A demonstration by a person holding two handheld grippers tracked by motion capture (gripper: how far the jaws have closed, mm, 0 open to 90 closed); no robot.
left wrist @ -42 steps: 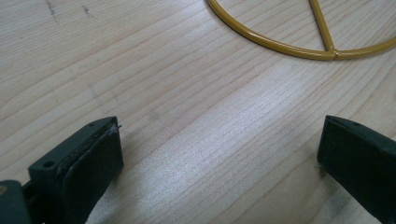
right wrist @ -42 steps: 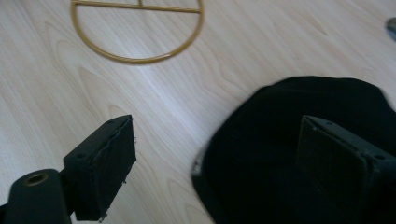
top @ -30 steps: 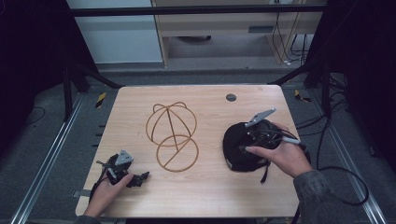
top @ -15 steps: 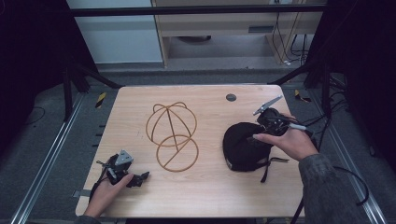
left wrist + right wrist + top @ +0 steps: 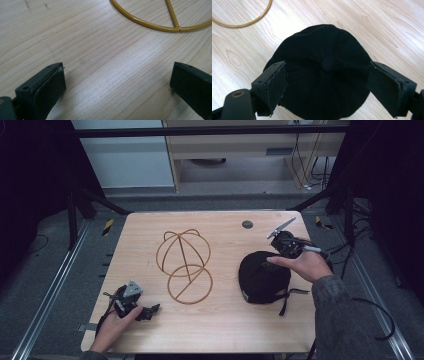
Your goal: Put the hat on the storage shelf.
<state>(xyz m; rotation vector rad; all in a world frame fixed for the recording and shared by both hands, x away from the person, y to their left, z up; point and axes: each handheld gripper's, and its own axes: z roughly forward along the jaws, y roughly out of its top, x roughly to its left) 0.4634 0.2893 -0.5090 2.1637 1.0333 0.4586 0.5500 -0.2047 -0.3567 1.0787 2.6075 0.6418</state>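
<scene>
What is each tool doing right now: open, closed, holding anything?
Left tool: open, empty, low over the table.
Right tool: open, holding nothing, above the black cap.

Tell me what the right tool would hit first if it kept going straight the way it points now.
Most likely the black cap: the right tool is open, its jaws framing the cap's crown and top button. How far above it hangs is unclear.

Right tool (image 5: 274,251) lifted off black cap (image 5: 261,277).

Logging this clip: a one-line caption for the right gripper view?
Open right tongs poised over a black cap lying on the wooden table.
</scene>
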